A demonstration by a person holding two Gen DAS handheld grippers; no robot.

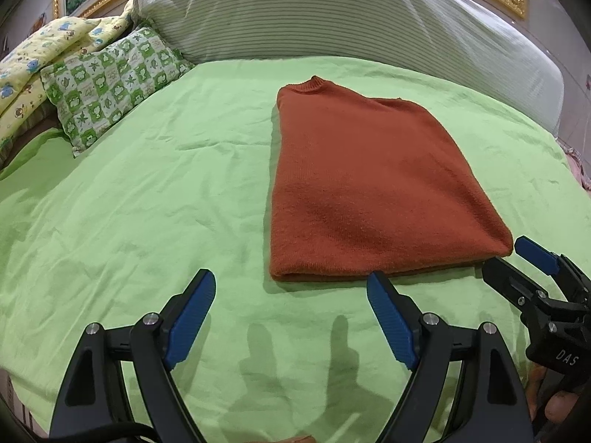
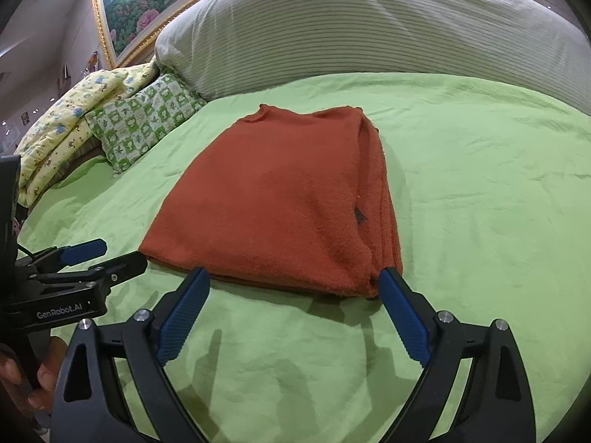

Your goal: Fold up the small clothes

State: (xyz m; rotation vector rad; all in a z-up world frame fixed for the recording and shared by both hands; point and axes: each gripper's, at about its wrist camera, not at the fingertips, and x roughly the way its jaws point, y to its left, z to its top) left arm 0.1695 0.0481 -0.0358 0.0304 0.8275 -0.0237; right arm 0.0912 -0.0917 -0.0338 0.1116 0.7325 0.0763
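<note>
Rust-orange knit, the sweater [image 1: 369,184] lies flat on the green bedsheet [image 1: 147,184], already folded into a long narrow rectangle with its collar at the far end, towards the striped bolster [image 1: 332,11], and its hem at the near end, towards both grippers. Its long axis runs straight away from the person, so the remaining fold is most likely hem to collar.

The right gripper [image 2: 293,288] is the nearer one. Its jaws are spread wide and straddle the near hem: one fingertip sits just beside the sweater's right-hand near corner, the other at the hem further left. The pads press on nothing, so the cloth is released, not grasped. The left gripper [image 1: 291,288] hovers over bare sheet just short of the hem's left corner, also spread wide and empty, with only one fingertip close to the fabric.

Judged from this, the next move turns on both grippers taking the two near corners and carrying them along the long axis towards the collar. The left one must first shift towards the sweater to reach its corner. A checked pillow [image 1: 110,77] lies well apart at the left.
</note>
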